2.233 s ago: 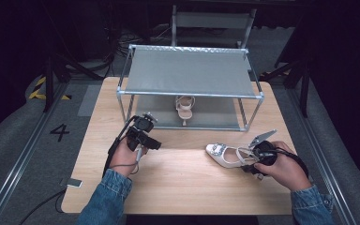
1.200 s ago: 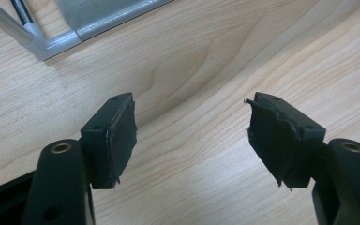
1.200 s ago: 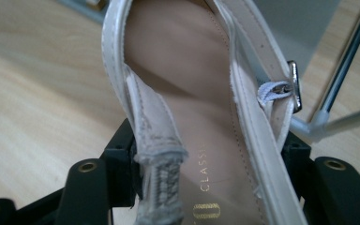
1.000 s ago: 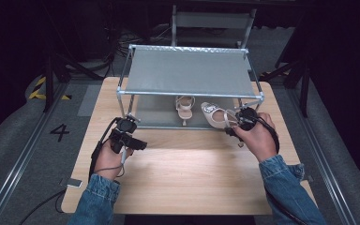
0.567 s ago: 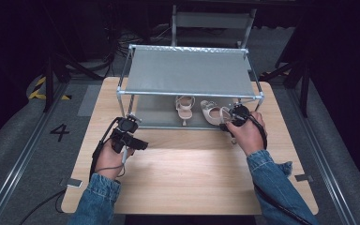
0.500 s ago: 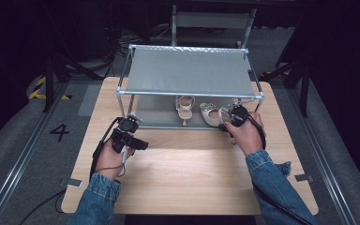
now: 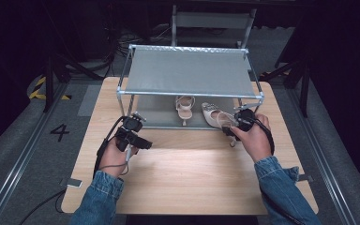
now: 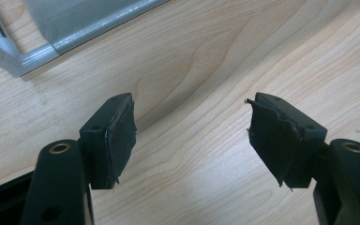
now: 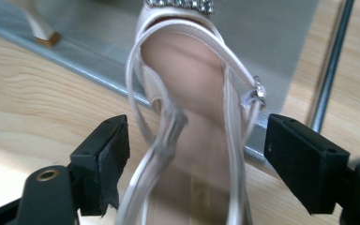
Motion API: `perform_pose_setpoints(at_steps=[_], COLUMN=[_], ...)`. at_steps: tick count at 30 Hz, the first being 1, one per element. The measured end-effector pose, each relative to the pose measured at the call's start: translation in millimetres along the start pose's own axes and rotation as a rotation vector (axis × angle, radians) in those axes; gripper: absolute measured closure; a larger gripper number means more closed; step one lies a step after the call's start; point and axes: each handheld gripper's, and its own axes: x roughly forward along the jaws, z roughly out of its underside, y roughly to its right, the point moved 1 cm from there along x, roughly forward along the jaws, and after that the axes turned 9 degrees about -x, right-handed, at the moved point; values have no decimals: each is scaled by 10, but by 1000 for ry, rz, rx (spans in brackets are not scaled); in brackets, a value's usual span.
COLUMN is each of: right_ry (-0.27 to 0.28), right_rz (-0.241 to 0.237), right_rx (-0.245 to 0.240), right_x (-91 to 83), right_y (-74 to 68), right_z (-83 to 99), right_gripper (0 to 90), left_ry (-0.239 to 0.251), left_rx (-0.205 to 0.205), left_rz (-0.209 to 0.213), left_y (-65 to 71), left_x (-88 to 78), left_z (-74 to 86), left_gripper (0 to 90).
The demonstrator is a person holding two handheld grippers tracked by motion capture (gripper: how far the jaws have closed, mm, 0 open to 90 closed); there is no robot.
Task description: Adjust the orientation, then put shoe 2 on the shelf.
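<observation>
A pale strappy heeled sandal stands on the rack's lower shelf. A second matching sandal lies to its right, toe on the shelf and heel end out over the front edge. My right gripper is at that heel. In the right gripper view its jaws have just been opening, and the sandal sits between the right gripper pads untouched. My left gripper hovers over the table left of the middle. In the left gripper view the left gripper is open over bare wood.
The metal rack has a grey mesh top shelf that overhangs both sandals, with thin posts at its corners, one just right of the right jaw. Bare wooden table lies in front. A chair stands behind the rack.
The right hand has carried the second sandal from the front right of the table to the rack's lower shelf, and its jaws now stand apart from the heel. The left gripper has barely shifted.
</observation>
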Motion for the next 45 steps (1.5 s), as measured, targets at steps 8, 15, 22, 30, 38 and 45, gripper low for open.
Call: perform_pose_setpoints(at_steps=[8,15,22,30,38,45], right_ry=[49,-7,-76,-64,-2,33], right_rz=[6,3,-13,-41,-74,-119], right_rx=[-18,-13,-33,-28,-43,-29], right_x=[-378,-657,-597,-316,-74,58], right_y=[-49,-49,-23,9,-27,-28], right_z=[169,457,635,759,750,736], right_gripper=[237,289,365,393,534,752], left_ry=[-5,-1,-6,-5,-8,-8], left_rx=[15,16,5,-4,-2,-7], left_rz=[8,7,7,3,-4,-8], left_y=[46,58,26,13,4,-35], left_x=[15,8,-7,-16,-9,-36], left_z=[-66,-77,-57,-39,-18,36], left_gripper=[312,312,312,312,312,312])
